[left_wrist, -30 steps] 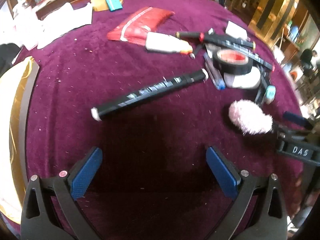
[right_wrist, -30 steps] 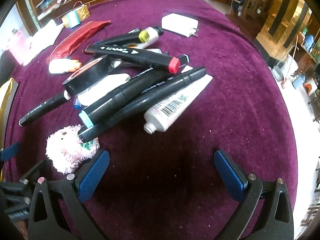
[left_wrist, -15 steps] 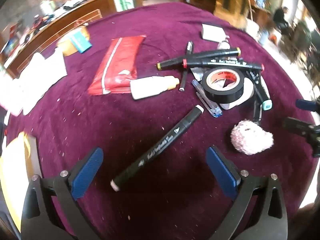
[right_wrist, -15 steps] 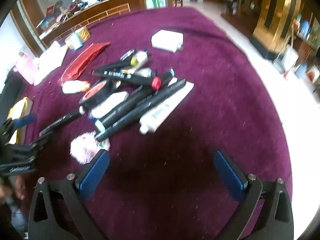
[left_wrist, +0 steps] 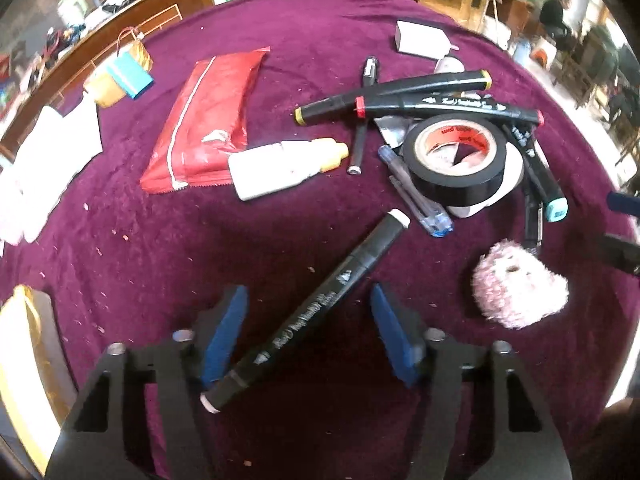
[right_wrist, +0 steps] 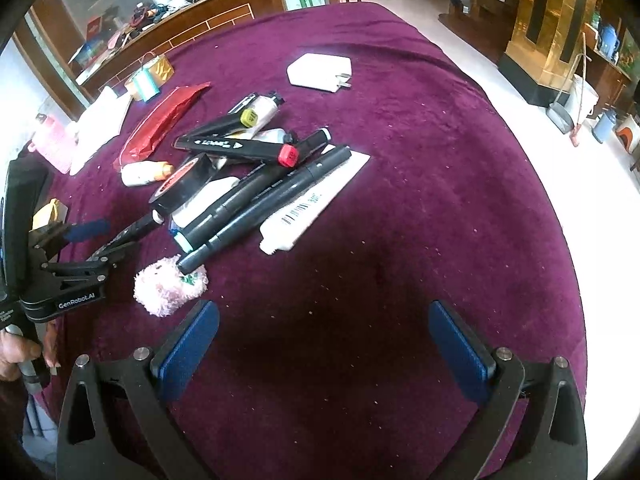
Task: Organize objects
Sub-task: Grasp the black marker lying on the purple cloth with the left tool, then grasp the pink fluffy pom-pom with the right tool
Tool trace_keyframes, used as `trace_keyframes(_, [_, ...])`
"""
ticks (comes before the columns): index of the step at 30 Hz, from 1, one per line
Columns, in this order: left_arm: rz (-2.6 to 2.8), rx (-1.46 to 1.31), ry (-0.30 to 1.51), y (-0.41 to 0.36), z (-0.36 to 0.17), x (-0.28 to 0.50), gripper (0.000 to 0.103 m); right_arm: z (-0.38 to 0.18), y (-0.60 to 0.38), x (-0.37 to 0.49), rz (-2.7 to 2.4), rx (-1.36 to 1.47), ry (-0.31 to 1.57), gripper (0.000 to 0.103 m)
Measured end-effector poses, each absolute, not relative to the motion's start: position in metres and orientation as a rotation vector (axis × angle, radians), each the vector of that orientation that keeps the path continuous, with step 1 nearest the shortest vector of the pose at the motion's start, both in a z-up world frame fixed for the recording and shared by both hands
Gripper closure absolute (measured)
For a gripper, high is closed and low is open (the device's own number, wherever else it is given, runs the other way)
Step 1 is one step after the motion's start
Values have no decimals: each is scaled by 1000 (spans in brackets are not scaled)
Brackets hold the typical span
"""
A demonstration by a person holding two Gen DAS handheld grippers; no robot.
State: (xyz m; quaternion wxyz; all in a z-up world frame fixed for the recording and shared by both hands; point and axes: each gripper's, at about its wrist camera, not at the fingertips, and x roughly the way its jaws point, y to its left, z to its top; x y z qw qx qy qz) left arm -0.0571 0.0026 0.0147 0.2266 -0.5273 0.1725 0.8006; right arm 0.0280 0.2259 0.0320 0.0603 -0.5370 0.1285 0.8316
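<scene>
Right gripper (right_wrist: pixel 324 340): jaws wide apart, holding nothing, over purple cloth (right_wrist: pixel 420 200).
Marker pile (right_wrist: pixel 256 184): ahead-left.
Pink fluffy toy (right_wrist: pixel 168 288): just beside left fingertip.

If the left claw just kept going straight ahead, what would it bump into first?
Probably the black marker: it already lies slantwise between the left gripper's open fingers, apparently touching neither pad. Beyond its white tip sits the blue pen, though depth is hard to judge.

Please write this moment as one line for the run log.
left tool: open, astride black marker, not gripping | right tool: open, empty, above purple cloth
</scene>
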Motion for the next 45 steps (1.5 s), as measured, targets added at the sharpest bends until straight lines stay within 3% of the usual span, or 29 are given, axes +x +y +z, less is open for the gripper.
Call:
trace_keyframes(1, [2197, -1457, 447, 3, 15, -56, 68, 31, 225, 26, 2520, -1628, 389, 1])
trace_keyframes(4, [2197, -1454, 446, 9, 16, -51, 86, 30, 219, 23, 2537, -1648, 381, 1])
trace_keyframes(6, [2194, -1464, 427, 9, 17, -51, 90, 29, 214, 19, 2545, -1662, 369, 1])
trace_keyframes(20, [2282, -1507, 185, -24, 53, -27, 91, 32, 177, 5, 2682, -1759, 339, 1])
trace_keyframes(34, [2331, -1584, 74, -63, 63, 2, 90, 13, 121, -25, 2639, -1857, 194, 3])
trace_keyframes(38, [2338, -1600, 72, -70, 62, 5, 90, 9, 116, -29, 2593, -1864, 159, 19])
trace_keyframes(40, [2342, -1599, 71, -73, 63, 5, 90, 4, 116, -30, 2560, -1877, 155, 45])
trace_keyframes(42, [2348, -1596, 83, -74, 65, 6, 90, 5, 115, -31, 2549, -1847, 121, 59])
trace_keyframes(45, [2360, -1589, 105, -77, 67, 7, 90, 6, 115, -29, 2545, -1853, 137, 63])
